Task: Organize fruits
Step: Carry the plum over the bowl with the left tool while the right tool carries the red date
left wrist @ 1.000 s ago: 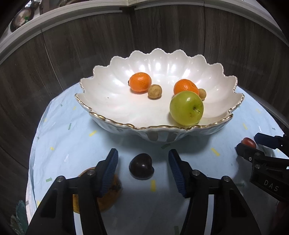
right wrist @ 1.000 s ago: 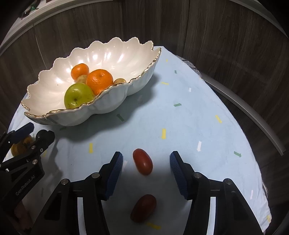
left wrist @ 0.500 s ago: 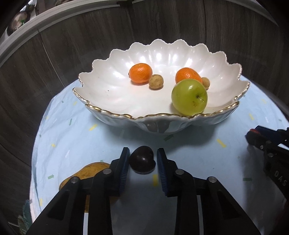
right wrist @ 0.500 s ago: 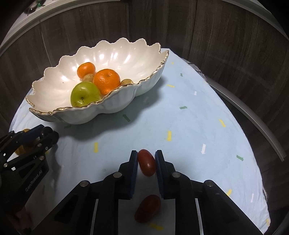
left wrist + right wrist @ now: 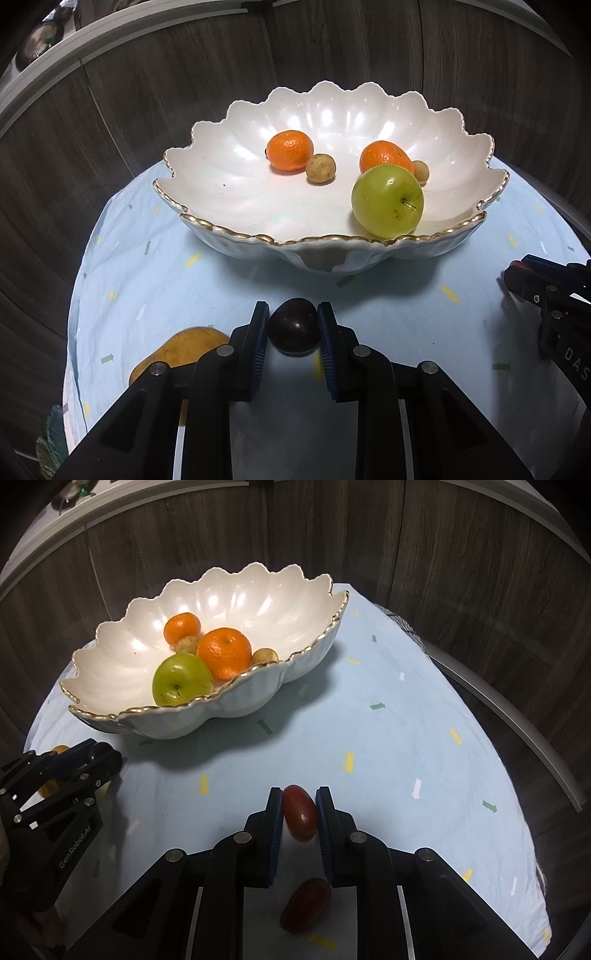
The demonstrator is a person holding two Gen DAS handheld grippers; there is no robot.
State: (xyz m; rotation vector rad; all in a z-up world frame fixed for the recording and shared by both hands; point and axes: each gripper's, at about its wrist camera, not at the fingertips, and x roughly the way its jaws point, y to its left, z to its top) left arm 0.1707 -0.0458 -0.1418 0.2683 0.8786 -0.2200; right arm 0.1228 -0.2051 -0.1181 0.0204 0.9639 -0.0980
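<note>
Pinching dark plum (image 5: 294, 326) — left claw (image 5: 290, 325); yellow fruit (image 5: 177, 354) half-hidden behind.

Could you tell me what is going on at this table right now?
A person is sorting fruit with two handheld grippers. The left gripper is shut on a dark plum, and the right gripper is shut on a red oval fruit; both fruits rest on the light blue tablecloth. The white scalloped bowl already holds a green apple, two oranges and two small brown fruits. Another red fruit and a yellow-orange fruit lie loose.
</note>
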